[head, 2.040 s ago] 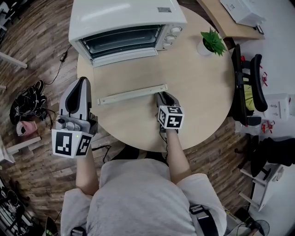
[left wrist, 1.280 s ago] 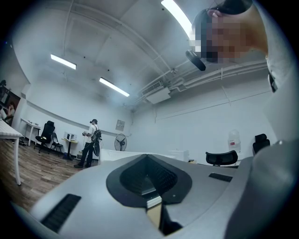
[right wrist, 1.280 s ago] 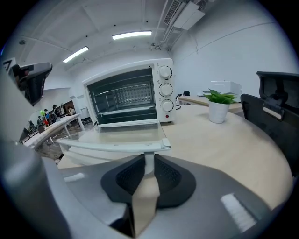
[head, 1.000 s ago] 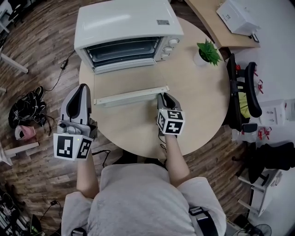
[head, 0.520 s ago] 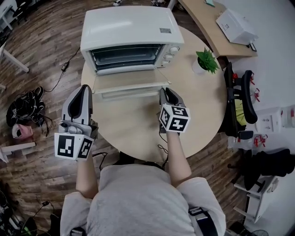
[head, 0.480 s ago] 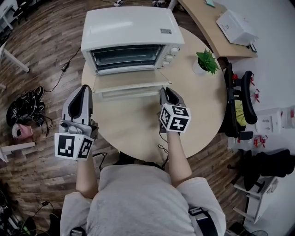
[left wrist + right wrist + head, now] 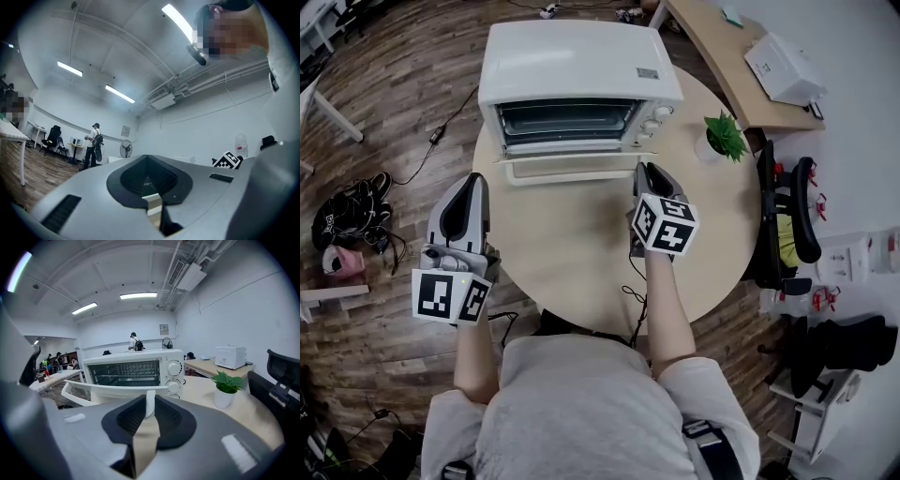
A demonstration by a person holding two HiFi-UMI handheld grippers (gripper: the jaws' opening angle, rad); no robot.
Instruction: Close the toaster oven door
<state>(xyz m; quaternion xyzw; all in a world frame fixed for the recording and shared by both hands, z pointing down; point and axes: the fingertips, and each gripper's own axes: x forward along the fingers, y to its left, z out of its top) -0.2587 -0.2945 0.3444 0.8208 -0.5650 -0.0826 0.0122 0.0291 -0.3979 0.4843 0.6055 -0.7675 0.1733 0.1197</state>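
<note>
Round table [image 7: 581, 253]: oven [image 7: 577, 61], plant [image 7: 727, 136] | right fingers [image 7: 656, 183] closing on door handle [image 7: 108, 390] | left fingers [image 7: 476, 192] clenched

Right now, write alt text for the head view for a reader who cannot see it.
From above, a person's right gripper, jaws closing, grips the right end of the door handle of a white toaster oven, its door partly open. The left gripper hangs empty beyond the left edge of the round wooden table; a potted plant stands right of the oven.

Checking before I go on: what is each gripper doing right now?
Left gripper: shut, holding nothing.
Right gripper: jaws closing on the door handle, which sits between them.
</note>
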